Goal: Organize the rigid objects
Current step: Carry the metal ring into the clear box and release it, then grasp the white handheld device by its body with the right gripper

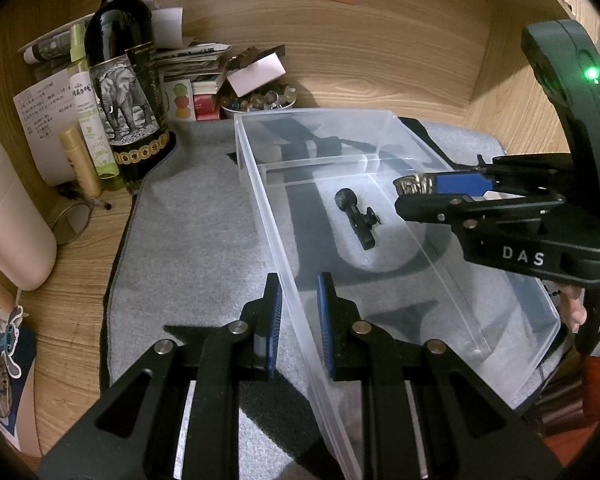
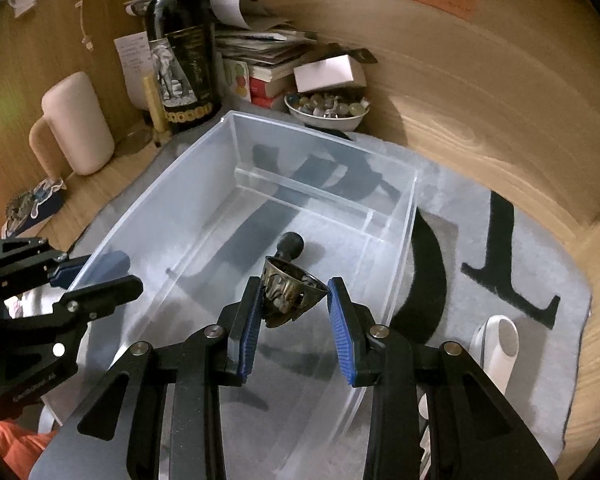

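A clear plastic bin [image 1: 260,200] [image 2: 148,204] with an inner divider sits on a grey mat. A small black mount with a ball head [image 1: 356,216] [image 2: 291,245] lies on its floor. My right gripper [image 2: 296,316] [image 1: 420,190] is shut on an ornate brass bell [image 2: 288,294] [image 1: 414,185] and holds it over the bin. My left gripper [image 1: 298,312] [image 2: 100,272] straddles the bin's left wall, its blue pads [image 1: 275,312] close to the wall; whether they pinch it I cannot tell.
A dark wine bottle with an elephant label [image 1: 126,80] [image 2: 182,60], small bottles [image 1: 88,112], a pink mug [image 2: 76,124], stacked papers [image 2: 260,48] and a bowl of beads [image 2: 326,110] crowd the back left. A white object [image 2: 498,352] lies on the mat at right.
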A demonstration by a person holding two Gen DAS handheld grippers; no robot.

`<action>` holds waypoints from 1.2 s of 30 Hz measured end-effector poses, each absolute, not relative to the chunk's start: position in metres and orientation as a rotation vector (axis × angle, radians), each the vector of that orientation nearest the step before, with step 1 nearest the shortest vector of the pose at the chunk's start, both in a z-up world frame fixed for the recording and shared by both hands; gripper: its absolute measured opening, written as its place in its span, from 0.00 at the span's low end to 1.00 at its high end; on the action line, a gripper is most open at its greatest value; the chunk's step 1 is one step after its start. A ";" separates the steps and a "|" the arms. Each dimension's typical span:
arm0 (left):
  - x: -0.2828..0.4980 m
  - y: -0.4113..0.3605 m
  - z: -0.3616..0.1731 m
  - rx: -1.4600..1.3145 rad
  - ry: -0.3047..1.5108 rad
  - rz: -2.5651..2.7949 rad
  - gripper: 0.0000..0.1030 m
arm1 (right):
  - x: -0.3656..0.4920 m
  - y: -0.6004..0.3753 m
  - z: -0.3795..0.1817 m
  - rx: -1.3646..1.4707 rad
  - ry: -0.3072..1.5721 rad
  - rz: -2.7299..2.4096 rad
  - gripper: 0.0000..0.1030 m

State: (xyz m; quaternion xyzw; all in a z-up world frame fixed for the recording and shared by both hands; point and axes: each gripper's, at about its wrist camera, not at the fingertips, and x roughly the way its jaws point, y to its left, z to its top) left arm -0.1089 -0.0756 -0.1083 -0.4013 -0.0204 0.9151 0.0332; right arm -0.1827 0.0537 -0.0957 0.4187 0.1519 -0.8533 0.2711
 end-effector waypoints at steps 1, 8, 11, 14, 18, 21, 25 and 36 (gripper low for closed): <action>-0.109 -0.075 -0.108 -1.235 -0.062 2.816 0.17 | -0.184 0.053 -0.095 1.128 0.405 -2.298 0.29; -0.109 -0.076 -0.108 -1.234 -0.063 2.815 0.17 | -0.176 0.063 -0.082 1.064 0.373 -2.358 0.43; -0.109 -0.076 -0.108 -1.232 -0.061 2.815 0.17 | -0.169 0.073 -0.071 1.019 0.345 -2.401 0.49; -0.108 -0.076 -0.108 -1.227 -0.060 2.817 0.17 | -0.160 0.091 -0.058 0.968 0.311 -2.473 0.54; -0.106 -0.076 -0.105 -1.213 -0.059 2.826 0.17 | -0.155 0.121 -0.051 0.966 0.272 -2.564 0.54; -0.106 -0.077 -0.105 -1.212 -0.068 2.832 0.17 | -0.153 0.145 -0.053 1.005 0.242 -2.621 0.54; -0.106 -0.077 -0.105 -1.215 -0.052 2.834 0.18 | -0.150 0.168 -0.062 1.079 0.241 -2.666 0.54; -0.109 -0.084 -0.106 -1.231 -0.107 2.851 0.17 | -0.192 0.201 -0.100 1.294 0.193 -2.648 0.54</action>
